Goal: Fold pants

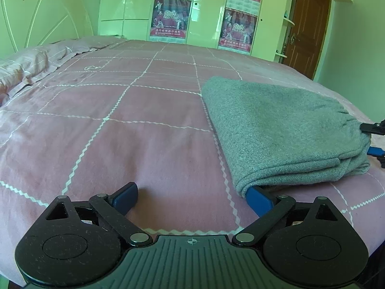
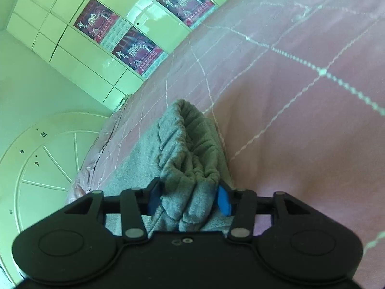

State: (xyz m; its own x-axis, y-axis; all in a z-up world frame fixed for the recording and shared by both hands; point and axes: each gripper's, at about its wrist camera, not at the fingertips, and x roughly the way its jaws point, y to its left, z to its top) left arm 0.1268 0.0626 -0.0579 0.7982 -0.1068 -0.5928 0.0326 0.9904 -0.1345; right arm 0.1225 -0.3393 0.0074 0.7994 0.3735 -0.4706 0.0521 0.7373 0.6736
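Grey pants (image 1: 272,130) lie folded into a thick stack on the right side of the pink checked bed (image 1: 120,125). My left gripper (image 1: 192,198) rests low on the sheet with its jaws wide open; its right fingertip (image 1: 258,198) is tucked under the stack's near corner, and nothing sits between the fingers. In the right wrist view the gathered elastic waistband (image 2: 190,159) of the pants bulges between the fingers of my right gripper (image 2: 189,201). Both blue pad faces still show, so the pads flank the fabric loosely. The right gripper's fingers (image 1: 368,127) also straddle the waistband at the left view's right edge.
A rumpled pink quilt (image 1: 26,65) is bunched at the bed's far left by the white headboard (image 1: 36,16). White wardrobes with red posters (image 1: 168,16) stand behind the bed, and a brown door (image 1: 305,26) is at the back right. The bed's edge drops off right of the pants.
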